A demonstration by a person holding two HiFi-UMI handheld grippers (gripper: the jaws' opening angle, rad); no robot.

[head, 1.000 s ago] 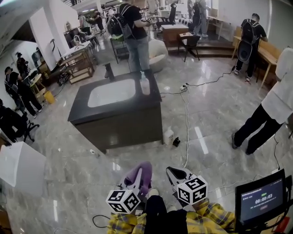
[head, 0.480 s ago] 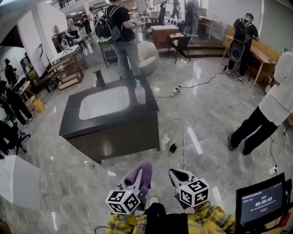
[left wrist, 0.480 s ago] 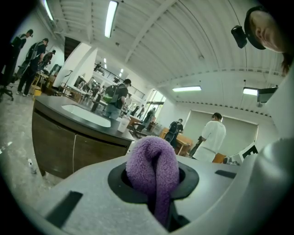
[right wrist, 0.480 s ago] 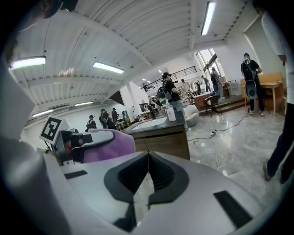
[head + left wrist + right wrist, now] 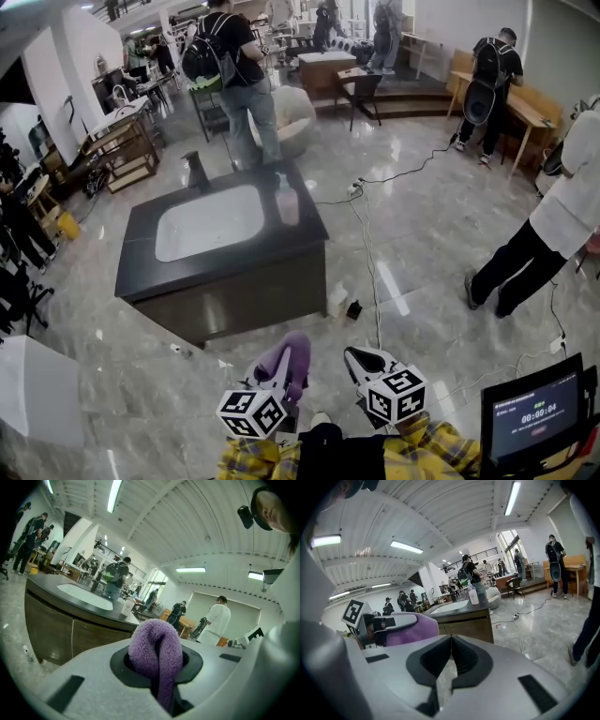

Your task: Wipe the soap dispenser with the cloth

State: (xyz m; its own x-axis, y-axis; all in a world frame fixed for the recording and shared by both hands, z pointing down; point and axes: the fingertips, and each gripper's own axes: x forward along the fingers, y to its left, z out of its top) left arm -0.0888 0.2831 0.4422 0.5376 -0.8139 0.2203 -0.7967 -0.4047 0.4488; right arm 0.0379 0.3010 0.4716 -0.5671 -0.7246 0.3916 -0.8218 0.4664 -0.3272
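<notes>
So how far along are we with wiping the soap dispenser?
Done: the cloth is clamped in the left gripper. In hand: apparently getting to the counter, where the soap dispenser stands beside the basin, across the floor from both grippers. The right gripper is shut and empty. Left: reaching the dispenser and all the wiping; the cloth is not on it yet.
</notes>
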